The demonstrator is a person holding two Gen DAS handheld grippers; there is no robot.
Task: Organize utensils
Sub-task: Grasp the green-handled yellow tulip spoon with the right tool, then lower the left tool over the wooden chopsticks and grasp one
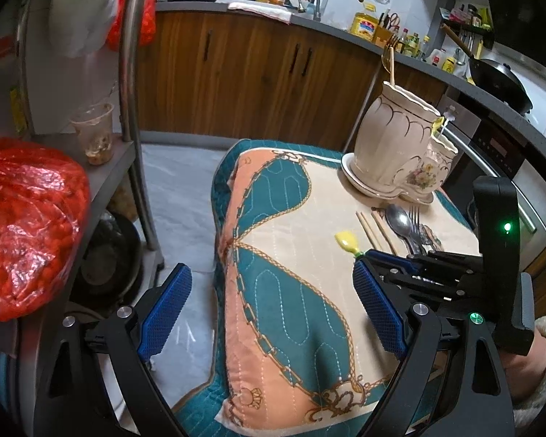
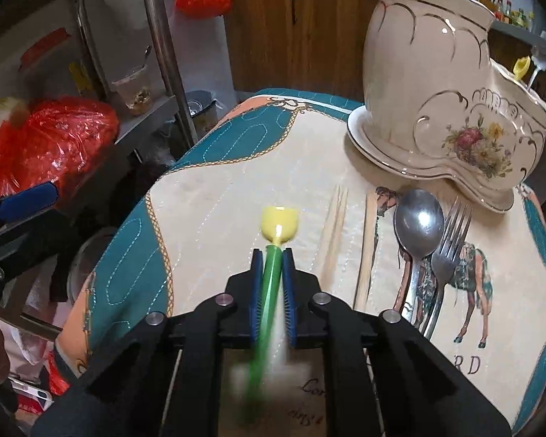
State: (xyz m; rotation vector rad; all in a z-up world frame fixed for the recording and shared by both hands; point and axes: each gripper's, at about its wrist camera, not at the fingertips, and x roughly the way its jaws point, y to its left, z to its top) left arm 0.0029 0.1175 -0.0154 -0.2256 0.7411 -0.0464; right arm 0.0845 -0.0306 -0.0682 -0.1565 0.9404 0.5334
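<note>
Right wrist view: the right gripper has its blue pads pinched on the green handle of a yellow-headed plastic spoon, whose head lies on the patterned cloth. At two o'clock of it lie wooden chopsticks, then a steel spoon and a fork. The ceramic utensil holder stands at one o'clock. Left wrist view: the left gripper hangs wide and empty over the cloth.
</note>
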